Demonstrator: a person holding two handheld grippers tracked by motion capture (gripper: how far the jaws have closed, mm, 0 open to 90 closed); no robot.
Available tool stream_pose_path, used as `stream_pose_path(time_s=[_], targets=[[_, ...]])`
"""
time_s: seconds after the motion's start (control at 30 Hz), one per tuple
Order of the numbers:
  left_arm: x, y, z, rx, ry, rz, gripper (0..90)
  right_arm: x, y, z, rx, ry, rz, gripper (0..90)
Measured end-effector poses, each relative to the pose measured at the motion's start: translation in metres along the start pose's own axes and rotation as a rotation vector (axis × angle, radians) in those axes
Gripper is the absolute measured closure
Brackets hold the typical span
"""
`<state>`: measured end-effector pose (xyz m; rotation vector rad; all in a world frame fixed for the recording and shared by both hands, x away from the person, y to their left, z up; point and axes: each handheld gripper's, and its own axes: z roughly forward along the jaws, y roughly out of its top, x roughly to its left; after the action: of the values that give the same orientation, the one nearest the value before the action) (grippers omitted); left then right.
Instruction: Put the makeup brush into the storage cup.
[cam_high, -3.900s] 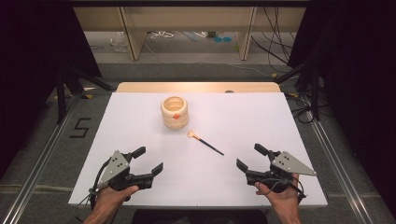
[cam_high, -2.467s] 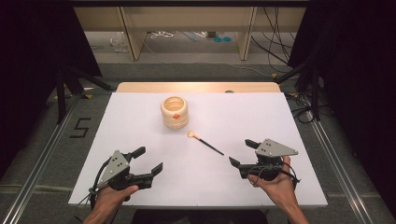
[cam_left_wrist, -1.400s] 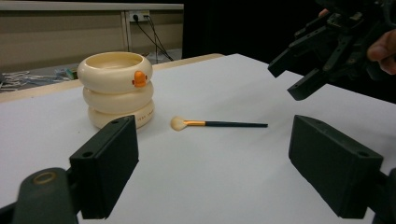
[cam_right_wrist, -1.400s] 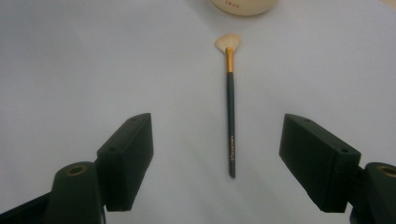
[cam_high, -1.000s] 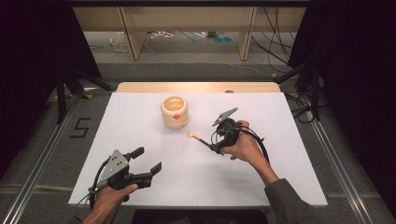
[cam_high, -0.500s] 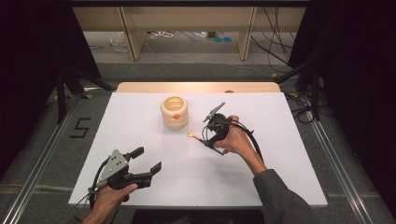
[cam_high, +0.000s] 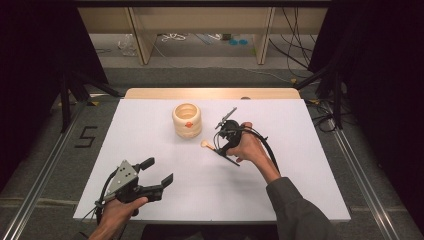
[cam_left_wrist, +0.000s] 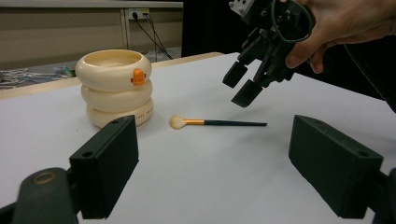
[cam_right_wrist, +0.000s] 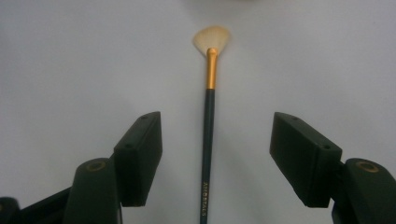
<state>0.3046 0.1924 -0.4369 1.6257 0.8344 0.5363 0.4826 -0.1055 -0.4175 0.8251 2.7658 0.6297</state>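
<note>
A makeup brush (cam_high: 226, 156) with a dark handle, gold ferrule and cream bristles lies flat on the white table (cam_high: 150, 130). A cream ringed cup (cam_high: 186, 120) with an orange beak stands upright just left of the bristles. My right gripper (cam_high: 219, 148) points down over the brush, a little above it. In the right gripper view the handle (cam_right_wrist: 208, 135) runs up the gap between the jaws of my right gripper (cam_right_wrist: 218, 137); they have just been closing but stand open and clear of it. My left gripper (cam_high: 159, 171) rests open near the front left, holding nothing.
In the left gripper view the cup (cam_left_wrist: 115, 86), the brush (cam_left_wrist: 219, 123) and the right gripper (cam_left_wrist: 239, 85) lie beyond the open jaws of my left gripper (cam_left_wrist: 212, 158). A wooden board (cam_high: 210, 93) edges the table's far side, with shelf legs and cables behind.
My right gripper has travelled from the front right of the table to above the brush and tipped downward. Its jaws have narrowed slightly. The left gripper has stayed put.
</note>
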Motion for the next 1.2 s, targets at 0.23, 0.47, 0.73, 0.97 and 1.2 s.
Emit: stream_pose_path(time_s=[0.23,0.47,0.73,0.97,1.2], targets=[[0.000,0.000,0.000,-0.002,-0.001,-0.002,15.7,0.001,0.009,0.007,0.036,-0.004,0.000,38.2],[0.000,0.000,0.000,-0.002,-0.001,-0.003,15.6,-0.003,0.011,0.017,0.075,0.004,0.006,40.8],[0.000,0.000,0.000,0.001,-0.003,-0.003,15.6,-0.004,0.013,0.026,0.114,0.026,0.014,42.0],[0.000,0.000,0.000,0.000,-0.003,0.001,15.6,-0.007,0.013,0.031,0.135,0.040,0.019,43.8],[-0.001,0.000,0.000,-0.002,-0.005,0.004,15.6,-0.008,0.013,0.035,0.151,0.046,0.020,45.7]])
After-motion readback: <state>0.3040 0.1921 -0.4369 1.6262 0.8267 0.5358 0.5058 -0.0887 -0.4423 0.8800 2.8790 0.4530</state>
